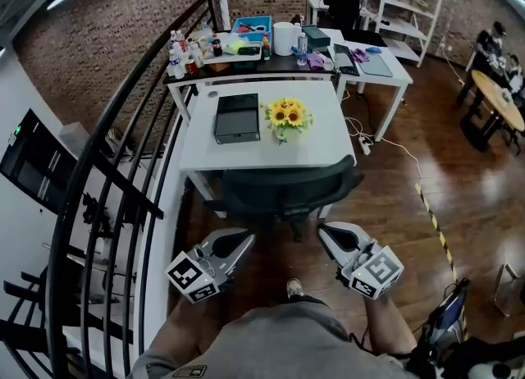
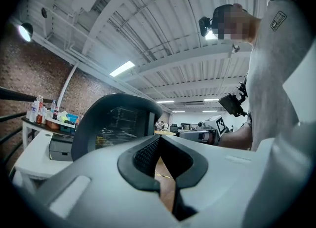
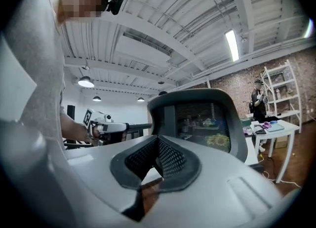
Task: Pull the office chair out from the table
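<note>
Grey hand-held grippers, left [image 1: 244,239] and right [image 1: 326,230], closed empty behind office chair [image 1: 283,189].

I see the office chair [image 1: 283,193] in dark grey-black, its back a fine mesh. The table [image 1: 246,152] is white; the box [image 1: 237,117] on it is black, and the sunflowers [image 1: 286,113] are yellow with green leaves. My left gripper [image 1: 244,240] and right gripper [image 1: 325,230] are pale grey, their cubes patterned with black-and-white square markers. The floor [image 1: 459,189] is glossy dark brown wood, the tape [image 1: 435,223] yellow-and-black striped, the wall [image 1: 123,8] red-brown brick.
</note>
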Tool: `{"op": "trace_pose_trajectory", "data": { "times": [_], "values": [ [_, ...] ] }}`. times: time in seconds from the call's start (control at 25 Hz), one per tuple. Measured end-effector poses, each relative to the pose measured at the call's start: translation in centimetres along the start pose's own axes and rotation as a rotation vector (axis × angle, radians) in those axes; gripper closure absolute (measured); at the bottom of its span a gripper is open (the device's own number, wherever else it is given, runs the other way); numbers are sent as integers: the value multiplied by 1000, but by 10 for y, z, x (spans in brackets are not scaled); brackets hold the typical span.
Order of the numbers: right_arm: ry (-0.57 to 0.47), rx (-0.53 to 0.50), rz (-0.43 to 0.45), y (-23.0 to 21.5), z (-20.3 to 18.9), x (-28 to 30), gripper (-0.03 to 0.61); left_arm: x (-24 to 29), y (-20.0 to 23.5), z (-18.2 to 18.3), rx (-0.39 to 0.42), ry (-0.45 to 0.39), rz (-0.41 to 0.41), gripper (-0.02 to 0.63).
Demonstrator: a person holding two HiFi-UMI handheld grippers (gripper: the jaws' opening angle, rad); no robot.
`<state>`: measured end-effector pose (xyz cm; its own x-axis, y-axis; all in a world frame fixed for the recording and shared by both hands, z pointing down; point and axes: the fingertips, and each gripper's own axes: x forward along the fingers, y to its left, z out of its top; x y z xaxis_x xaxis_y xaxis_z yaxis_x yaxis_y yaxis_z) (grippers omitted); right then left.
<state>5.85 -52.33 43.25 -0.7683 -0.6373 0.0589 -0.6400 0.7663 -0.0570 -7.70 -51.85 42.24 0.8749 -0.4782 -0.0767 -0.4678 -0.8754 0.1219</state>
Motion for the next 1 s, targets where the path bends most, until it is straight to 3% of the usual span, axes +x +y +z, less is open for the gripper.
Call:
{"op": "trace_pose_trajectory", "data": {
  "times": [0.32, 0.6, 0.64, 0.68, 0.8, 1.0],
  "values": [
    [-3, -12, 17, -39, -2, 21, 574, 18, 36, 1, 12, 3, 38, 612],
    [-7, -46, -52, -83, 10, 5, 569, 3, 71, 10, 85, 31, 141, 612],
    [-8, -48, -68, -92, 14, 1, 547, -2, 78, 13, 94, 31, 164, 612],
    [-9, -49, -85, -103, 18, -4, 485, -7, 87, 15, 101, 32, 187, 570],
    [8, -67, -126, -134, 22, -13, 409, -16, 110, 16, 128, 61, 233, 511],
    [113, -109, -55, -160, 14, 2, 295, -9, 132, 9, 171, 166, 195, 371]
  ]
}}
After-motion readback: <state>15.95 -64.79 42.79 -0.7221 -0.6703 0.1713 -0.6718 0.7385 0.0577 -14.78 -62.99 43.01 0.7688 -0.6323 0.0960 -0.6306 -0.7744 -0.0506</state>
